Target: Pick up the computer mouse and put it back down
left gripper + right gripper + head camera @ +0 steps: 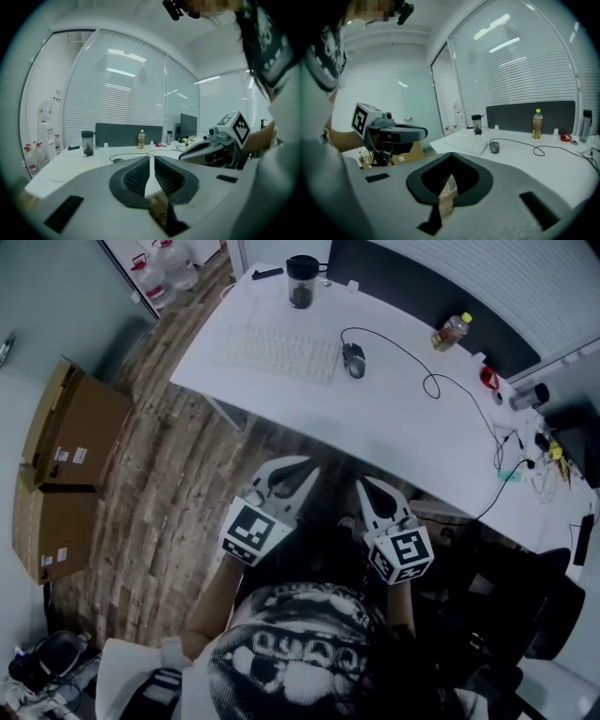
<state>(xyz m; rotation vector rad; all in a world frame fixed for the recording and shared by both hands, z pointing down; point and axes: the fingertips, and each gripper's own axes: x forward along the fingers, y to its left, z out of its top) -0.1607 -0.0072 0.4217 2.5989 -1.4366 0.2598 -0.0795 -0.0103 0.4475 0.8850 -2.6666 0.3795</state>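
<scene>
Both tongs are held short of a white desk point(394, 427) in a glass-walled office, the left tongs point(302, 467) and right tongs point(362, 484) each with jaws pressed together and nothing between them. The computer mouse point(353, 359) sits untouched on the desk, ahead of both tongs and well apart from them, roughly in line with the right pair.

The pick-up looks not yet begun, and several things could spoil it. Jaws that arrive closed would likely shove the mouse across the smooth top rather than take it. Its rounded shell may squirt out of a pinch placed too high. The cable point(427, 381) runs off beyond the mouse in a loop, so a quick lift could pull taut and tug at the clutter on the far side of the right tongs. A keyboard point(277, 352) lies just beside the mouse, ahead of the left tongs, where a wide jaw might knock it.

Farther off stand a dark cup point(301, 281) and a drink bottle point(451, 331). Wood flooring point(178, 493) lies below the tongs, with cardboard boxes point(70, 437) off beyond the left pair. Slatted blinds point(117, 93) cover the glass behind the desk.
</scene>
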